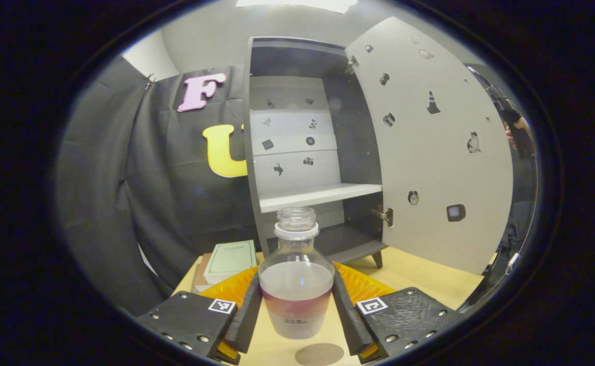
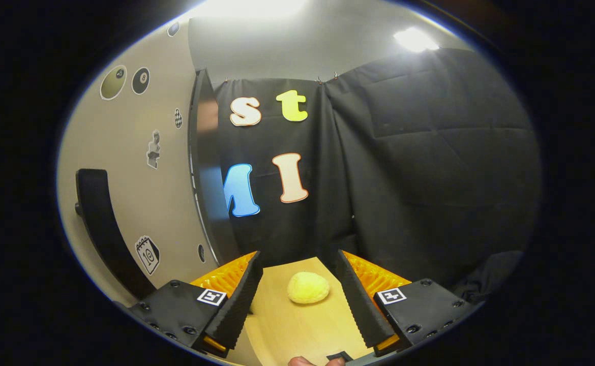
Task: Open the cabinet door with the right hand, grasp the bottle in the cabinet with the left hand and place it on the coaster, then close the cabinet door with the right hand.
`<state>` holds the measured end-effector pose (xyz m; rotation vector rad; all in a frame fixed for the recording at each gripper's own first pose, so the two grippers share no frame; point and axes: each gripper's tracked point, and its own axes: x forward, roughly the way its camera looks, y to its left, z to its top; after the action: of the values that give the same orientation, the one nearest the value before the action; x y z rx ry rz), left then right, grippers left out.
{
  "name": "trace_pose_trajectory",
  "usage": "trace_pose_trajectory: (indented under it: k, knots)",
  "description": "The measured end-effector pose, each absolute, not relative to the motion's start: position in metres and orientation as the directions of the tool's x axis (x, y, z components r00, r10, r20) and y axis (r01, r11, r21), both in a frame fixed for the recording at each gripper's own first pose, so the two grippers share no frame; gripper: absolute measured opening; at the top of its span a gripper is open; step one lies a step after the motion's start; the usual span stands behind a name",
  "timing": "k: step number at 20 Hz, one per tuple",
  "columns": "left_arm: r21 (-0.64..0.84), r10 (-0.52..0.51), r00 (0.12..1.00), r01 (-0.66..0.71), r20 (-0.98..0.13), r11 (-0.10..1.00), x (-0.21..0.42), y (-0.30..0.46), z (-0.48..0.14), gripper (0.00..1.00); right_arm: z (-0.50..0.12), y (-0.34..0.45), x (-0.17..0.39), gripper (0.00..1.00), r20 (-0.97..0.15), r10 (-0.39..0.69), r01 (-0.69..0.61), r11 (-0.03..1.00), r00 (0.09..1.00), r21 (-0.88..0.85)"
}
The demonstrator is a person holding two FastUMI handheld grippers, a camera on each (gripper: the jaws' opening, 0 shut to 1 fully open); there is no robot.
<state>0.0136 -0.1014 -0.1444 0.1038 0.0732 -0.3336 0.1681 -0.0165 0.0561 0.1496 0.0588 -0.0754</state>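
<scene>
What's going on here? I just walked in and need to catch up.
A person works two handheld tools. The left tool is shut on the bottle, out of the cabinet and just short of the coaster. The door stands open. The right tool is open, empty, beside the door.

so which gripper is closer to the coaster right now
Left. The left gripper holds the bottle just above the coaster. The right gripper is open by the cabinet door, with a yellow lump ahead.
</scene>
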Motion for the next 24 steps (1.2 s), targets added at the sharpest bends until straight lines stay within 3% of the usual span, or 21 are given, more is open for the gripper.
trace_pose_trajectory:
  k: [2, 9, 15, 24]
  knots:
    - [0.097, -0.308, 0.947, 0.316, -0.089, 0.944, 0.006, -0.097, -0.172, 0.70, 0.054, -0.014, 0.164, 0.96, -0.071, -0.062, 0.074, 0.980, 0.996, 0.183]
    - [0.128, -0.348, 0.927, 0.365, -0.137, 0.922, -0.012, -0.110, -0.255, 0.70, 0.065, -0.014, 0.162, 0.93, 0.088, -0.066, 0.039, 0.960, 0.994, 0.276]
    - [0.078, -0.356, 0.923, 0.370, -0.147, 0.926, -0.003, -0.111, -0.286, 0.71, 0.041, -0.022, 0.159, 0.95, 0.071, -0.103, 0.092, 0.986, 0.992, 0.139]
    - [0.044, -0.350, 0.924, 0.360, -0.156, 0.932, -0.010, -0.100, -0.306, 0.73, 0.021, -0.013, 0.157, 0.92, 0.042, -0.097, 0.093, 0.992, 0.994, 0.087]
